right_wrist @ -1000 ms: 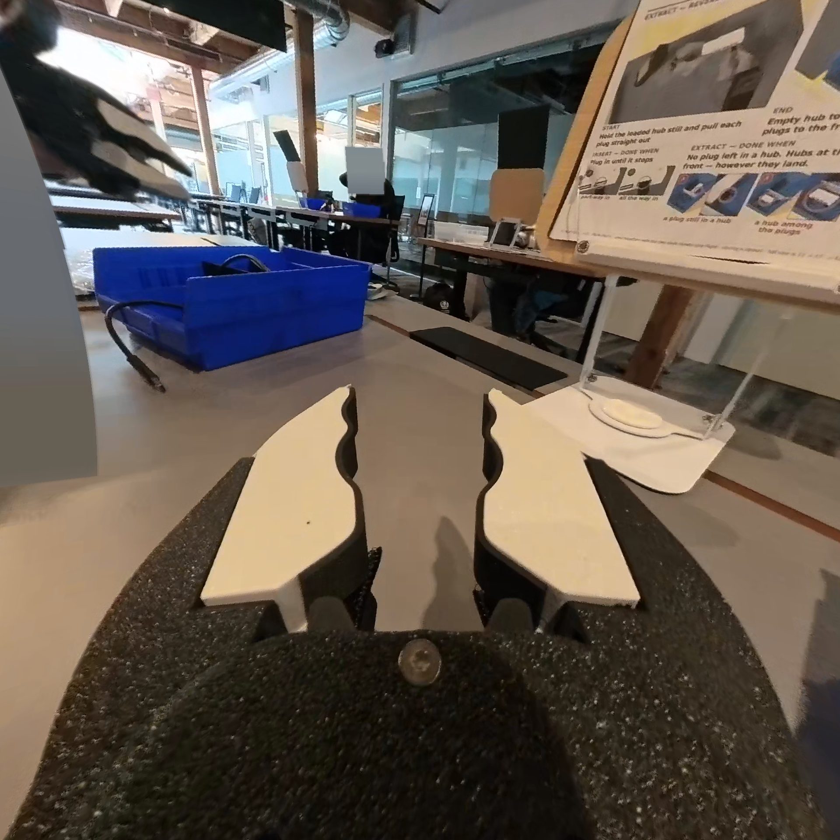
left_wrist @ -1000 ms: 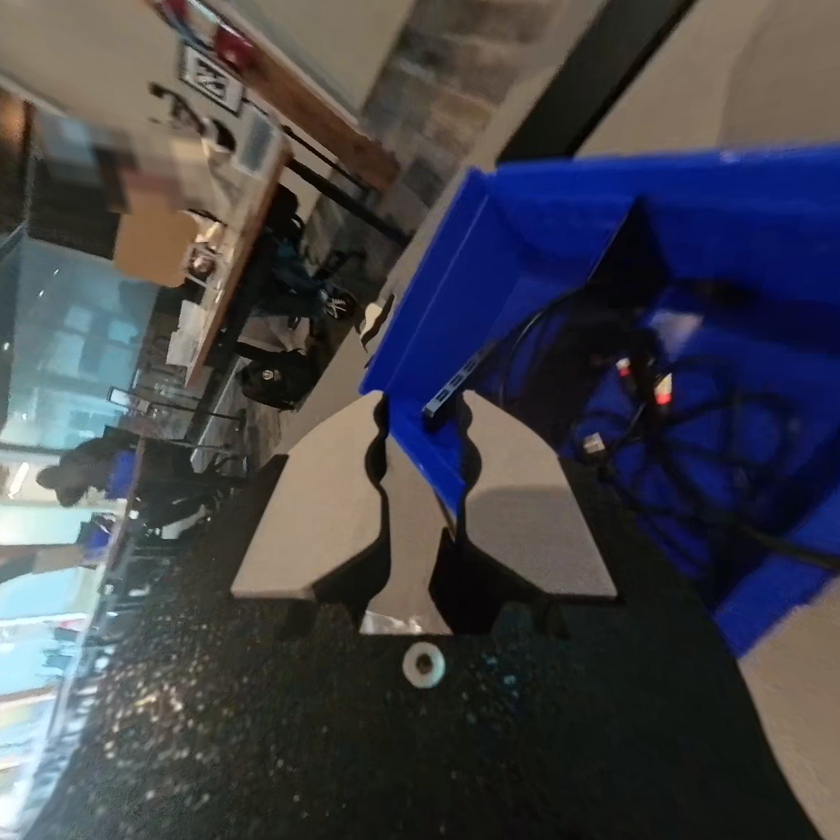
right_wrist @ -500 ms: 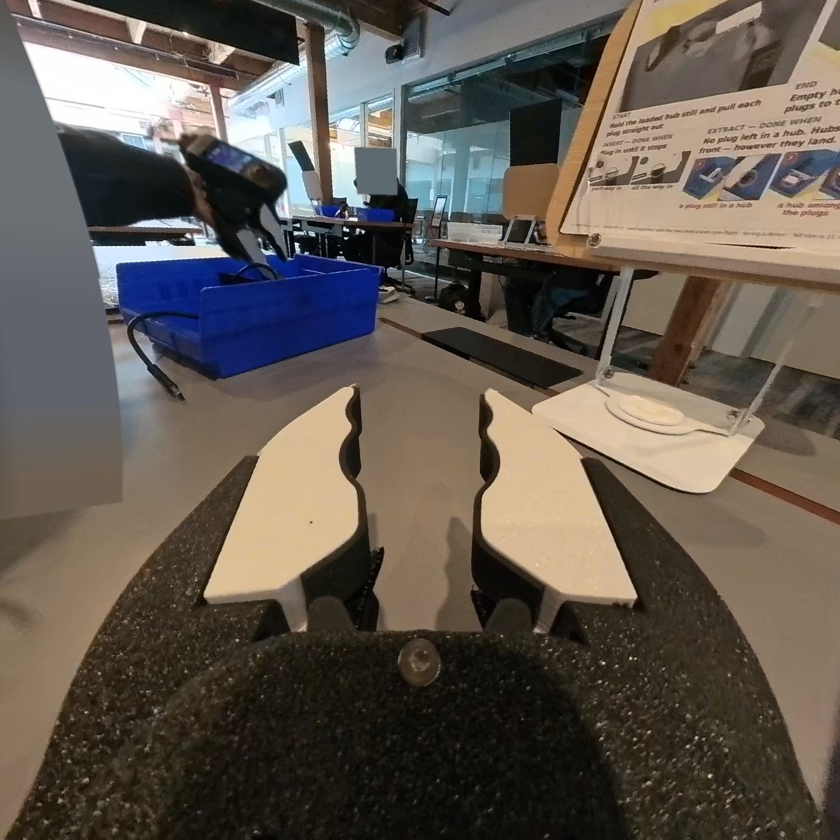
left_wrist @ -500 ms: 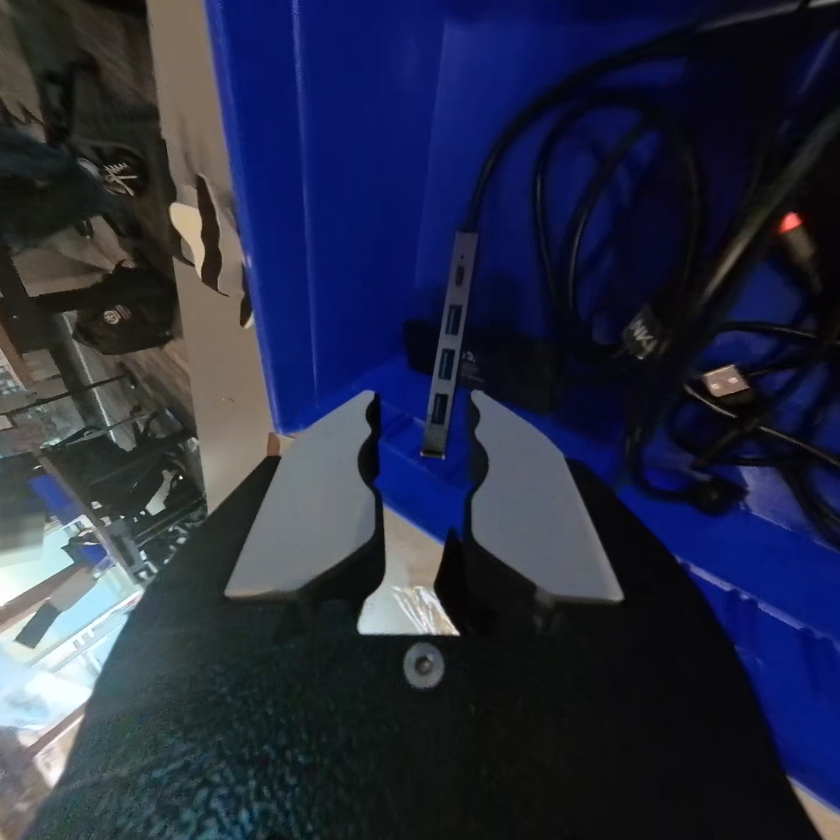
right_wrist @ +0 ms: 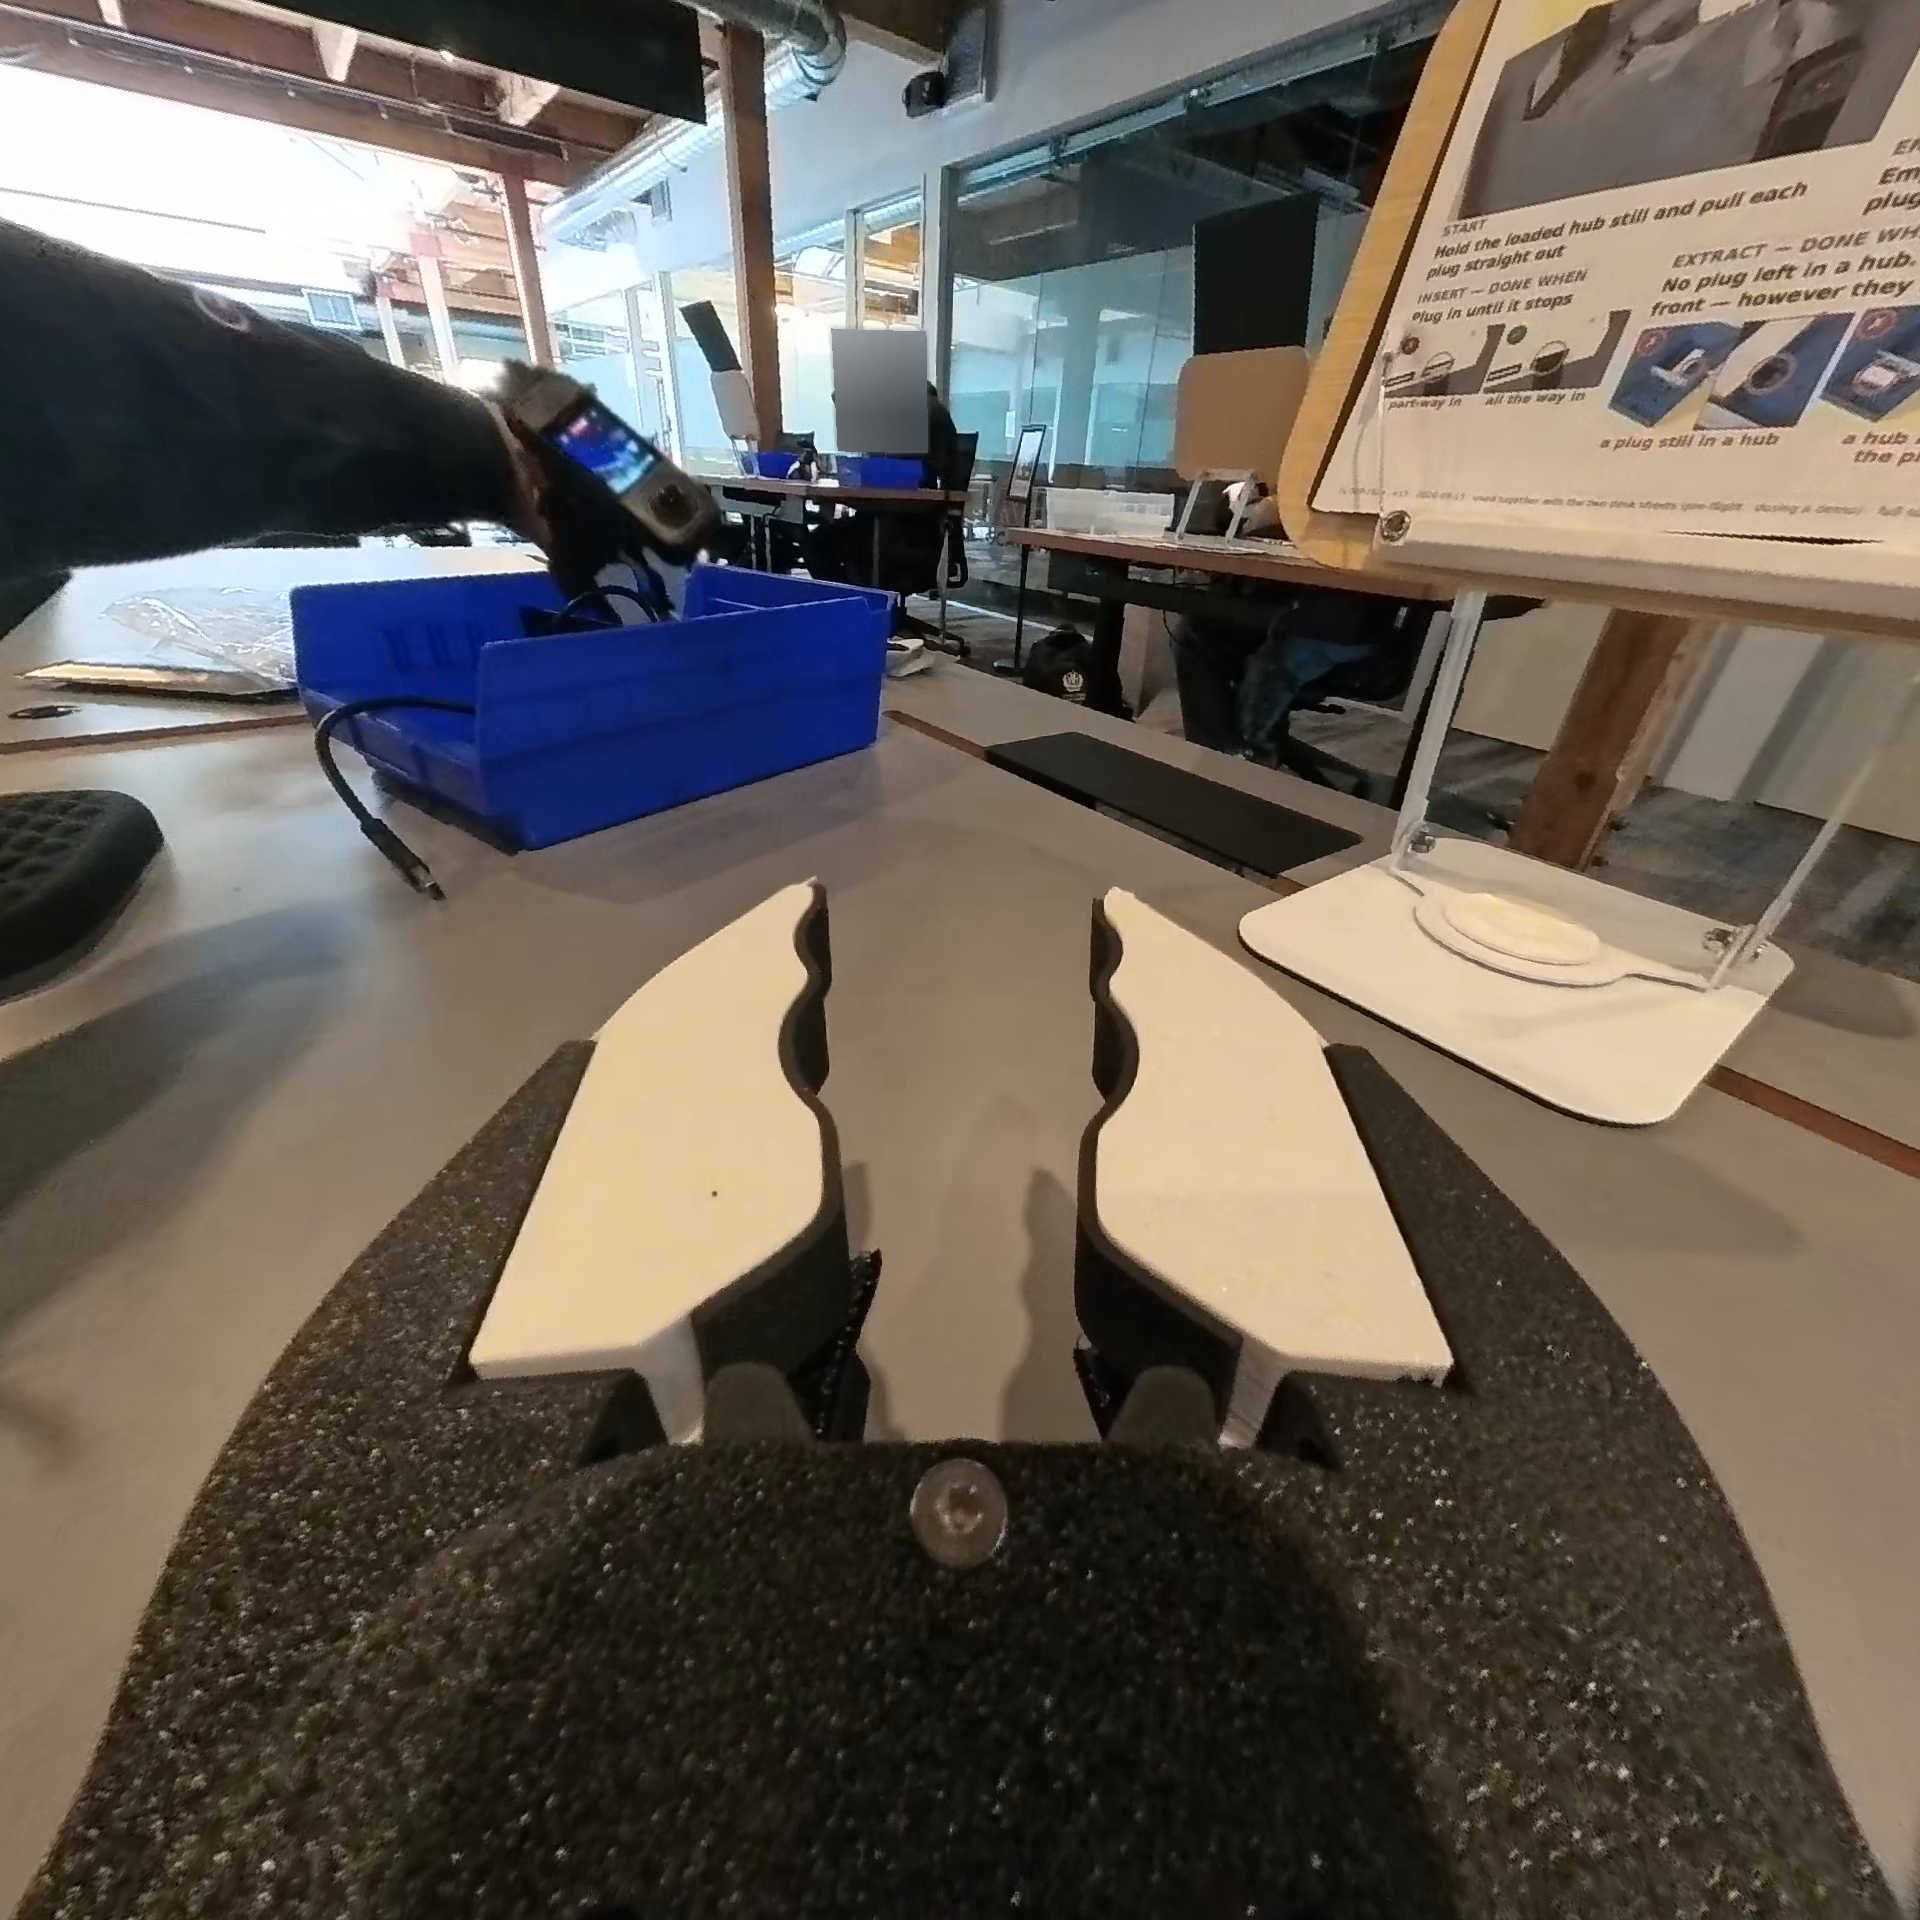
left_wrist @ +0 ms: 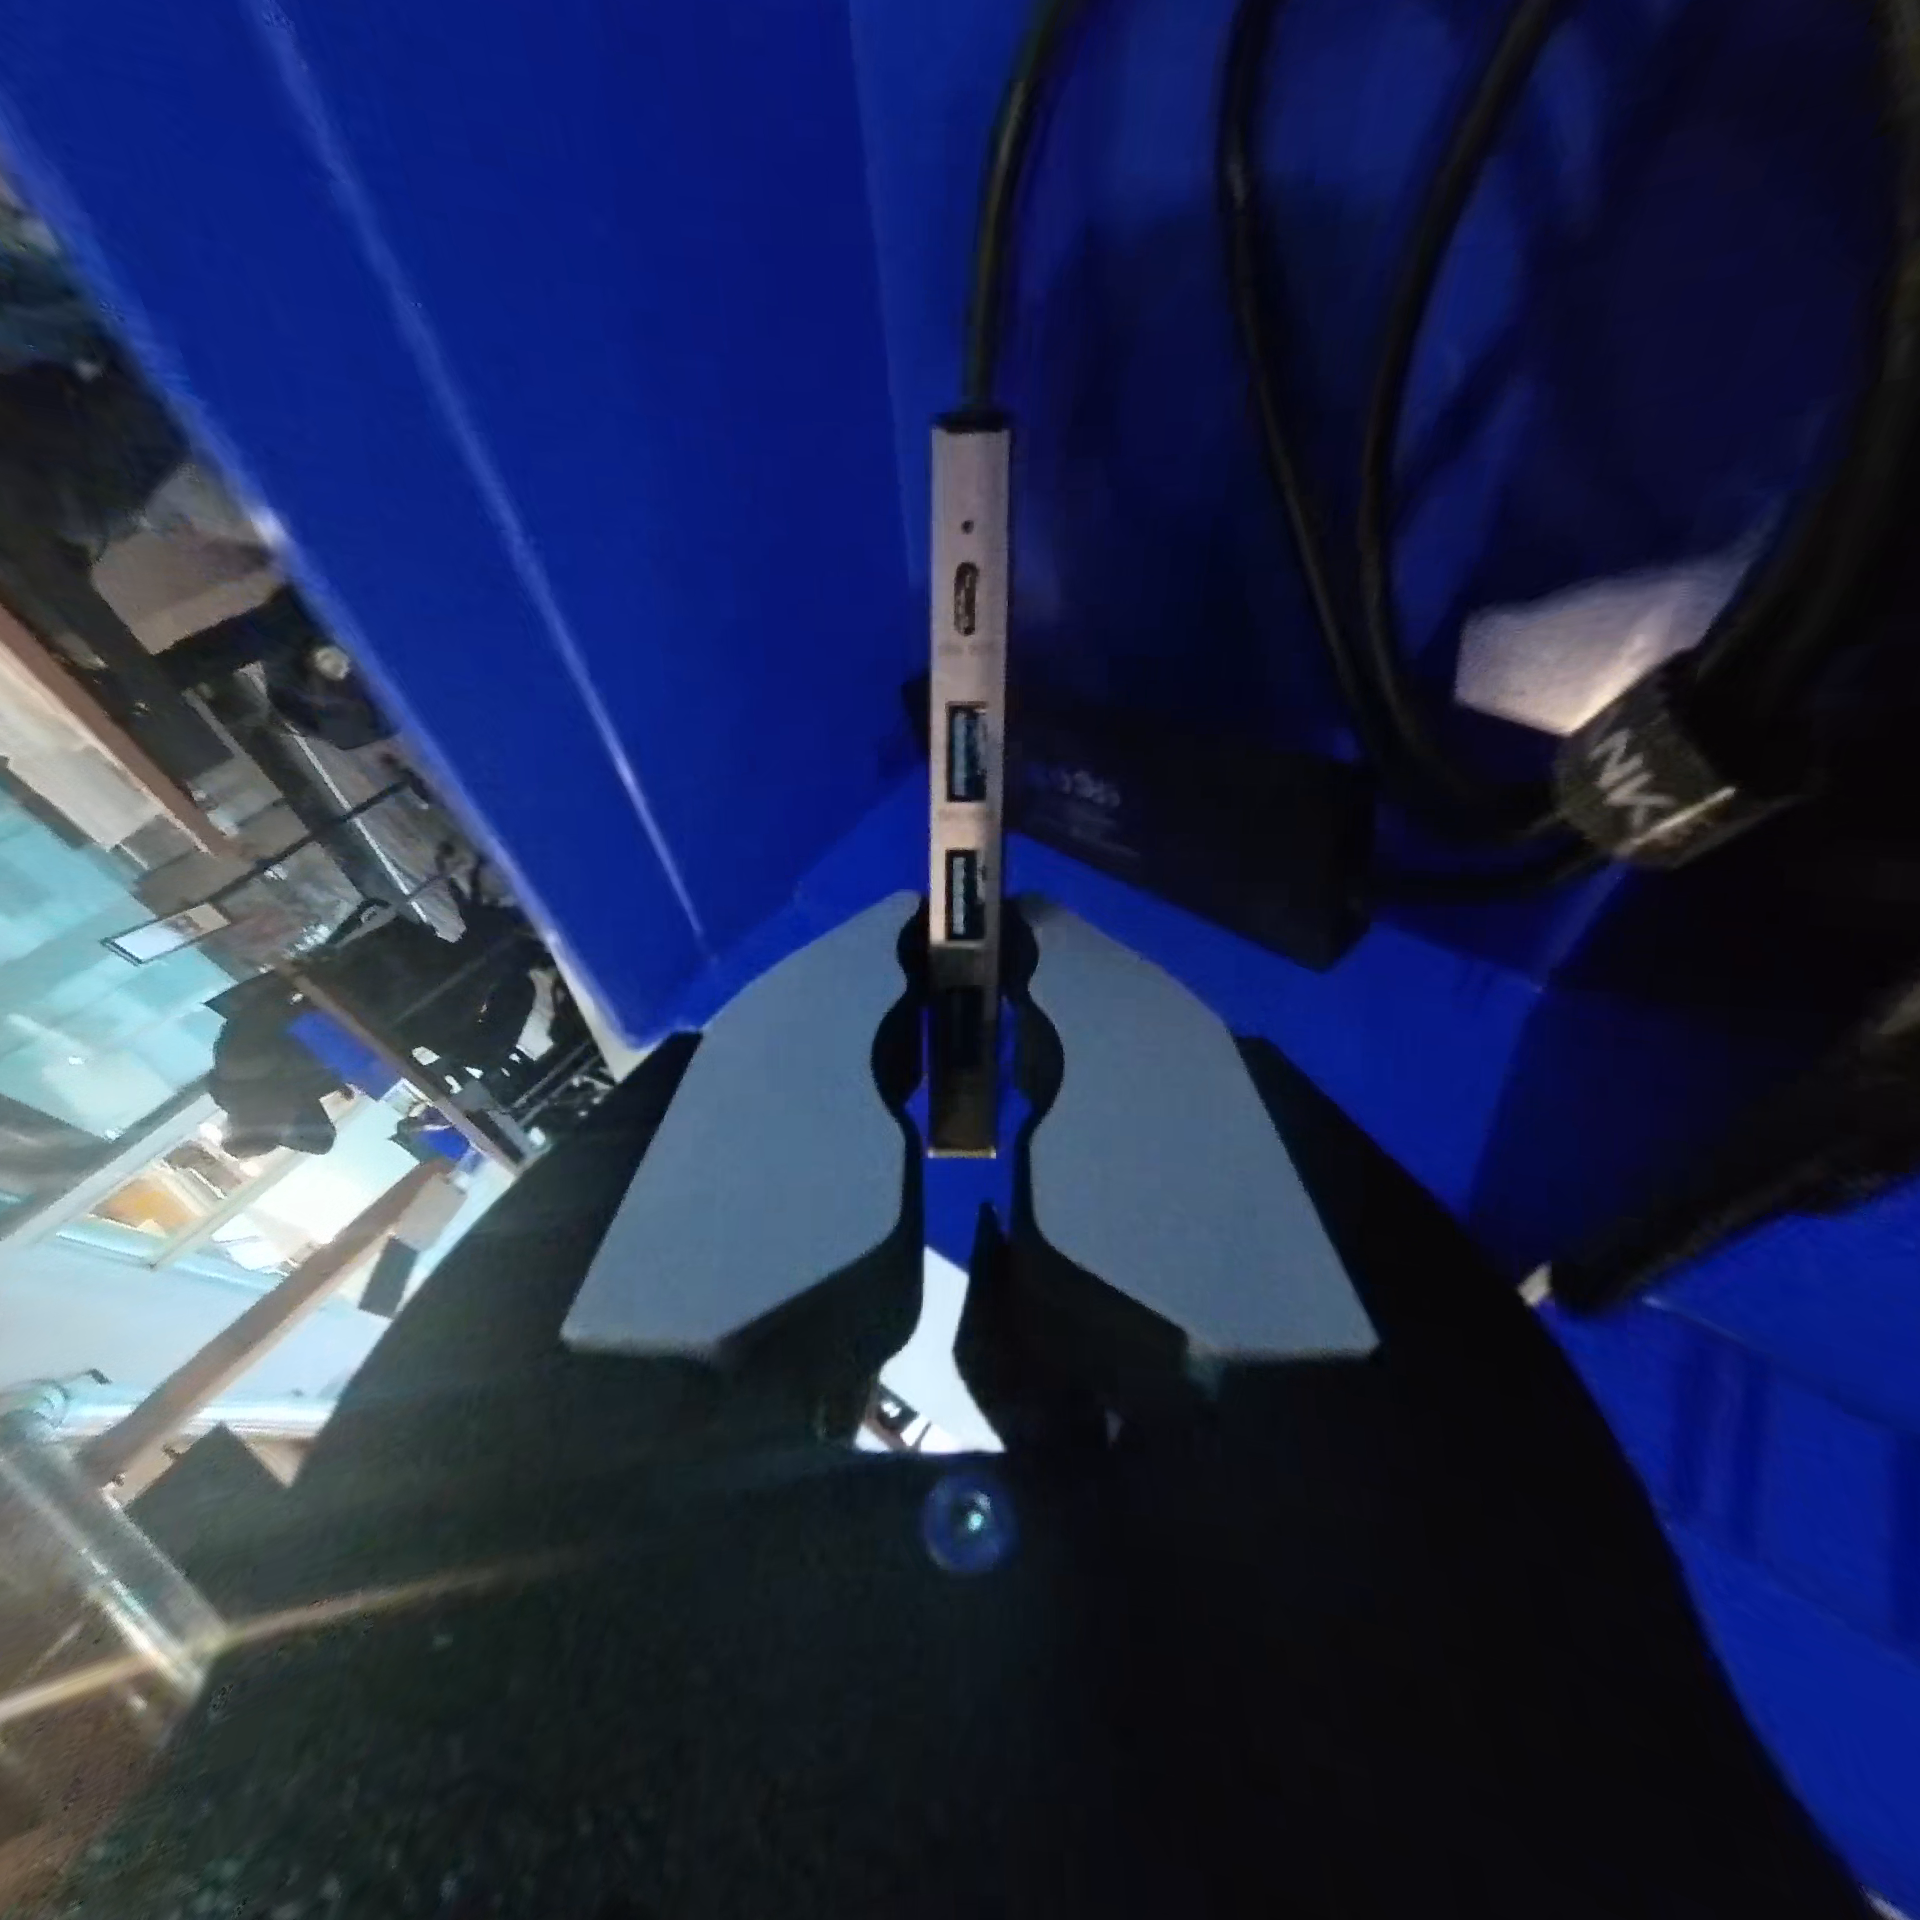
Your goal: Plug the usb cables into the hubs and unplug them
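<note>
Down in the blue plastic bin (left_wrist: 623,416), my left tool (left_wrist: 964,925) had its two pale grey fingers (left_wrist: 790,1132) closed in around the near end of the slim silver USB hub (left_wrist: 971,727) — the pads sat against its sides, gripping it. That hub stood on edge in the bin's corner, its row of ports facing me and its black lead (left_wrist: 992,208) running off its far end. Just beside it lay a flat black box (left_wrist: 1195,821), and black cables (left_wrist: 1351,416) looped past on the right, one bundle bound with a black strap (left_wrist: 1631,800).

My right tool (right_wrist: 961,925) was well apart from all that, low over the grey worktop (right_wrist: 520,987) with its white fingers (right_wrist: 696,1143) spread wide and holding nothing. From that side I could see the same blue bin (right_wrist: 665,717) farther off on the worktop, my dark-sleeved arm (right_wrist: 208,436) reaching over it, and the left tool (right_wrist: 634,582) dipped inside. A black cable end (right_wrist: 384,831) hung out over the bin's near wall and rested on the worktop — its plug loose. To the right stood a printed instruction sheet on a wooden board (right_wrist: 1662,260), propped on a white base plate (right_wrist: 1507,987), with a flat black mat (right_wrist: 1174,800) between it and the bin.
</note>
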{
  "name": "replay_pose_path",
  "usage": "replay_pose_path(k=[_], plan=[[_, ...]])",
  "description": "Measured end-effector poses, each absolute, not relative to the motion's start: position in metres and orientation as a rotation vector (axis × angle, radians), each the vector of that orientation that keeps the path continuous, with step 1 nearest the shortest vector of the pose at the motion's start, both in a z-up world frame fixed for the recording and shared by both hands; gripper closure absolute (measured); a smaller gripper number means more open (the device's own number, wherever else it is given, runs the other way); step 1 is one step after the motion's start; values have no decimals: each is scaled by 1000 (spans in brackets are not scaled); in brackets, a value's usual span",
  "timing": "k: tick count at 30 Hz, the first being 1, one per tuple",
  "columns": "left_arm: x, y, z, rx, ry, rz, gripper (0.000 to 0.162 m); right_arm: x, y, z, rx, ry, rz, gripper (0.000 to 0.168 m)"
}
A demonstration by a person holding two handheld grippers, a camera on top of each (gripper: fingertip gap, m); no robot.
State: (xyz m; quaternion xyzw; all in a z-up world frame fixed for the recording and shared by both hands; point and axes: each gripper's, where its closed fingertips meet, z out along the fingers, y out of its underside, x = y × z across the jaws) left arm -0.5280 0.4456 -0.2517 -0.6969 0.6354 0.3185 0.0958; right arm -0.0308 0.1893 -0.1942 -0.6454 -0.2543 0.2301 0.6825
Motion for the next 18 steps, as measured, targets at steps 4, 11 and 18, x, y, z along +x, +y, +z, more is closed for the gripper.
replay_pose_path(k=[4,11,18], plan=[[-530,447,-220,-2057,1699,897,150,-31,189,-194,-1447,-570,514,122],[-524,438,-122,-1905,1304,781,150,-30,190,-195,-1452,-566,510,124],[-428,382,-87,-1781,1215,291,150,-26,192,-192,-1437,-551,476,126]])
